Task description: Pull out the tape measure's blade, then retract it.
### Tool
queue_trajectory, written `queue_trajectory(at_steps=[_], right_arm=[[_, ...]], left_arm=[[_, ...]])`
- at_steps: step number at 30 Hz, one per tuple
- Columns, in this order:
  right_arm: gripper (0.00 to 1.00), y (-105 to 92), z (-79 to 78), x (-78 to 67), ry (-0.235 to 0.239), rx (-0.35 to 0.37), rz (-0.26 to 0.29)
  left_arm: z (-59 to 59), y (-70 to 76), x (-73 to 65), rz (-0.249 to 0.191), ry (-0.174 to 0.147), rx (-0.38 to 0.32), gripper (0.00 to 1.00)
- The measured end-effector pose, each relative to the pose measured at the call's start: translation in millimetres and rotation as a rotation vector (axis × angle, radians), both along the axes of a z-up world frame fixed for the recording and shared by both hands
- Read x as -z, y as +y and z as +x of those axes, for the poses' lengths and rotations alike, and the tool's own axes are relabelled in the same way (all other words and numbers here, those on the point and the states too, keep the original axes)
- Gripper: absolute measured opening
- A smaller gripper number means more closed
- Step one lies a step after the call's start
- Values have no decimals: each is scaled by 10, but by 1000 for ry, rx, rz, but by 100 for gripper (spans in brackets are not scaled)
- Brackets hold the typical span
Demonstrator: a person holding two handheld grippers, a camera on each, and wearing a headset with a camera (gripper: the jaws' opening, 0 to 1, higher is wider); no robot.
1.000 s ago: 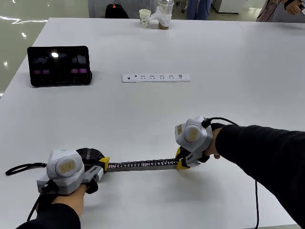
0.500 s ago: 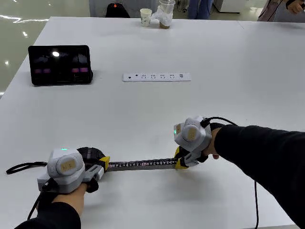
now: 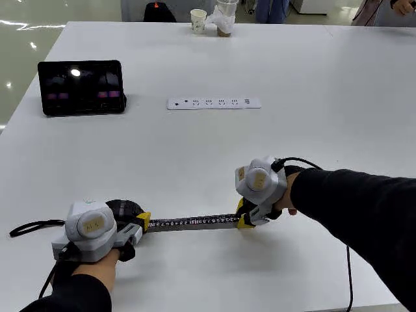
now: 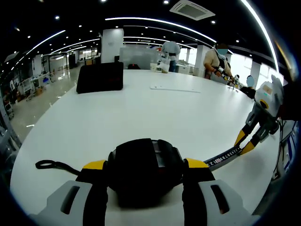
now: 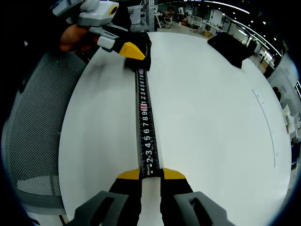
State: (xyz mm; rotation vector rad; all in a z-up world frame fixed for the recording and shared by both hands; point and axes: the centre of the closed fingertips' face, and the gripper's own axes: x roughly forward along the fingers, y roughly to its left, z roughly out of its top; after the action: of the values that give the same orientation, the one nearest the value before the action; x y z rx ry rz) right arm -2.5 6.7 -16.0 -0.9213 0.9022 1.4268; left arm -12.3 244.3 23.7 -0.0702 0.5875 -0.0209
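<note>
Head view: the left tool sits low on the counter, held from behind by the left hand, whose dark sleeve comes in from the bottom edge. Its yellow-padded jaws press against both sides of the tape measure case, a rounded black body. In the left gripper view the case sits between the two pads and touches each. To the right of the case, the right tool points back toward it, held by the right hand on a dark-sleeved forearm that reaches in from the right edge. Its jaws are pinched together on the free end of the blade. The blade is a flat, narrow dark strip with printed numbers, drawn out of the case's right side and running straight across the smooth white counter to the right tool. In the right gripper view the numbers climb away from the yellow pads toward the case. A thin black wrist strap trails to the left of the case. Well beyond the case and to its right lies a long white power strip. Beyond the case and slightly to its left stands a dark tablet. A paper cup stands far beyond the case, at the counter's far edge.
</note>
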Motion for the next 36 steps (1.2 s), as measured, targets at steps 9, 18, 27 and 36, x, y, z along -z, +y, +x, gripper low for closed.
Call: queue_trajectory(at_steps=[9,18,27,36], right_arm=[[12,32,9,-2,-2,-4,1],[12,63,8,-4,-3,4,4],[12,85,9,2,-3,10,5],[12,134,11,8,-1,3,5]], left_arm=[[0,2,2,0,4,1,59],[-3,8,4,-1,8,2,59],[-5,9,4,-1,7,3,59],[1,13,7,-1,10,3,59]])
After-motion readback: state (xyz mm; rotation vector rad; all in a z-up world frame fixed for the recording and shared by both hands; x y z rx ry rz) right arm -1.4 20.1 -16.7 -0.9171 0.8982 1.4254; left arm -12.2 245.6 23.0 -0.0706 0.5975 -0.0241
